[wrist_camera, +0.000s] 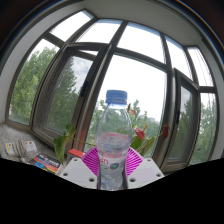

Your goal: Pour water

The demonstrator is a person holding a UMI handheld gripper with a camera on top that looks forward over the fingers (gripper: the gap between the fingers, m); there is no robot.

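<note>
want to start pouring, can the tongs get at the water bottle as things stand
Probably yes: the water bottle already stands upright between the tongs, its label level with the pink pads, and nothing sits between. Whether both pads press on it is unclear.

A bay window shows green trees; a potted plant stands on its sill.

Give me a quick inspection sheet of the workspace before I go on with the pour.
Surface: windowsill only; nothing seen under the bottle.
Job's things: clear water bottle, blue cap on, upright; no receiving vessel seen.
Clutter: small items on the sill, too blurred to name.
Grippers: tongs shut on the bottle, pink pads either side.
Cables: nothing seen.
Surroundings: bay window, trees outside, flowers behind the bottle.
</note>
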